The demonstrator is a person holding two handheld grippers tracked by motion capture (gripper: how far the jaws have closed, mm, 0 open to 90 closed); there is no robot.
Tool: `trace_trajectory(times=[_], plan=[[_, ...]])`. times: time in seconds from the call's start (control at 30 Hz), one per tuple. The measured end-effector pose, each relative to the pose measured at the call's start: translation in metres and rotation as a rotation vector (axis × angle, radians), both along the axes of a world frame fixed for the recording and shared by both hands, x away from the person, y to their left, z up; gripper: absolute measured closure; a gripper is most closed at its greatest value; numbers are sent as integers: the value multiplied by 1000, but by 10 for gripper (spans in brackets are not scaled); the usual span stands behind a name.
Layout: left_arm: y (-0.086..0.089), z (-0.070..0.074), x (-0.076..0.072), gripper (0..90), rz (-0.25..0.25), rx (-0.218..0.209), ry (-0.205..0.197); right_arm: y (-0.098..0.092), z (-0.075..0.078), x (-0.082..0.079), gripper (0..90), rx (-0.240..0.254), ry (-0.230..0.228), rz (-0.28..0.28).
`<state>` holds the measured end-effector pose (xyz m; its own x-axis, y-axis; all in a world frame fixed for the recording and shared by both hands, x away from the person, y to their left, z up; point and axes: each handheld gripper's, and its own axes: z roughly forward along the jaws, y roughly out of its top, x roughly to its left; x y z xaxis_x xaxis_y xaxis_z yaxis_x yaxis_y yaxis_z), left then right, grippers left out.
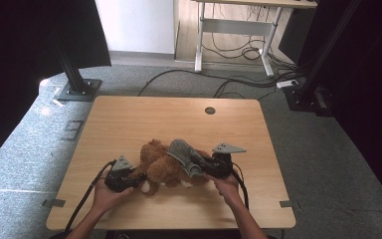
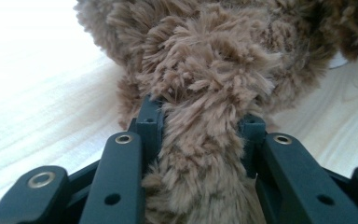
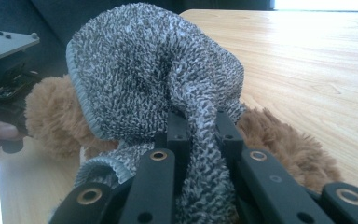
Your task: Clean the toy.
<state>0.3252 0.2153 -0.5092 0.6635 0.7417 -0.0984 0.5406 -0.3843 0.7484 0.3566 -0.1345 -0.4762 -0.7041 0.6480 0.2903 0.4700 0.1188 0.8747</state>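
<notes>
We find the brown plush toy (image 1: 160, 164) lying mid-table (image 1: 129, 119); the left gripper (image 2: 199, 122) pinches its limb, the right gripper (image 3: 199, 125) clamps the grey knitted garment (image 3: 154, 74) draped over it. We judge dressing unfinished.

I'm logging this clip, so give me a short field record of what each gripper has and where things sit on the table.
left gripper: shut on brown plush toy, clamping a furry limb
right gripper: shut on grey knit cloth
cloth position: draped over the toy
toy position: lying on wooden table, near the person's edge
hands: one on each gripper
</notes>
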Motion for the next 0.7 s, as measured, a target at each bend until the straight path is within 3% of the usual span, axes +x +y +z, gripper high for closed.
trace_trajectory(times=[0.23,0.47,0.7], plan=[[-3,5,-8,594,-63,-39,58,-4,-5,-6,807,15,6,1],[-2,23,-12,561,-54,-102,39,-8,-7,-6,807,30,8,-11],[-6,35,-17,549,-29,-105,-9,-6,-8,0,808,30,11,-25]])
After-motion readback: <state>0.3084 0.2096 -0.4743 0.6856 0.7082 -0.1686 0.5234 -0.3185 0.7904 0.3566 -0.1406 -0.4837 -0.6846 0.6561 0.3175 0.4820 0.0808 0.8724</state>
